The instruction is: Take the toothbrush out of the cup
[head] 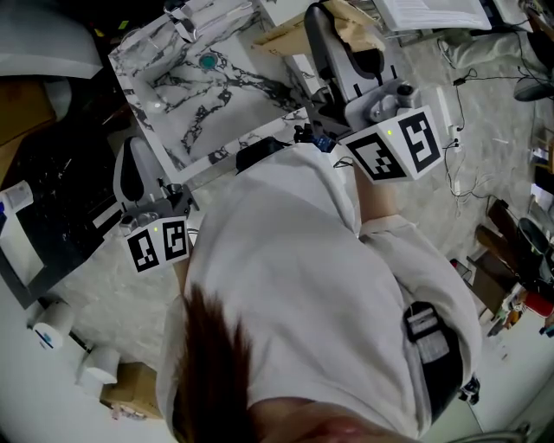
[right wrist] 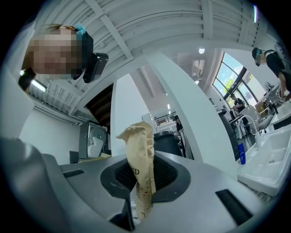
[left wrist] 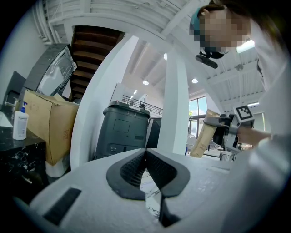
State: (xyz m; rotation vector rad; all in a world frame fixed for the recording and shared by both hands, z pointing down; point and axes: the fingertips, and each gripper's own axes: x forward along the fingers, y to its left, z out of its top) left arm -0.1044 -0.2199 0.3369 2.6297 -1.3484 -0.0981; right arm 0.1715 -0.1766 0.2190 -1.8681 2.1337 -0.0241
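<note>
My right gripper (right wrist: 141, 179) is shut on a tan paper packet (right wrist: 140, 150) with small print, which stands up out of the jaws, crumpled at its top. In the head view this gripper (head: 342, 39) reaches over a marbled white counter (head: 227, 108), the packet (head: 357, 24) at its tip. From the left gripper view, the packet (left wrist: 203, 134) and the right gripper (left wrist: 227, 129) show at the right. My left gripper (left wrist: 145, 157) is shut with nothing between its pads; it (head: 132, 173) hangs by the counter's left edge. I see no cup and no bare toothbrush.
The marbled counter has a basin with a teal drain (head: 208, 61). A soap bottle (left wrist: 20, 122), a cardboard box (left wrist: 51, 127) and a dark grey bin (left wrist: 122, 129) stand ahead of the left gripper. A white sink (right wrist: 273, 159) and a blue bottle (right wrist: 242, 154) are on the right.
</note>
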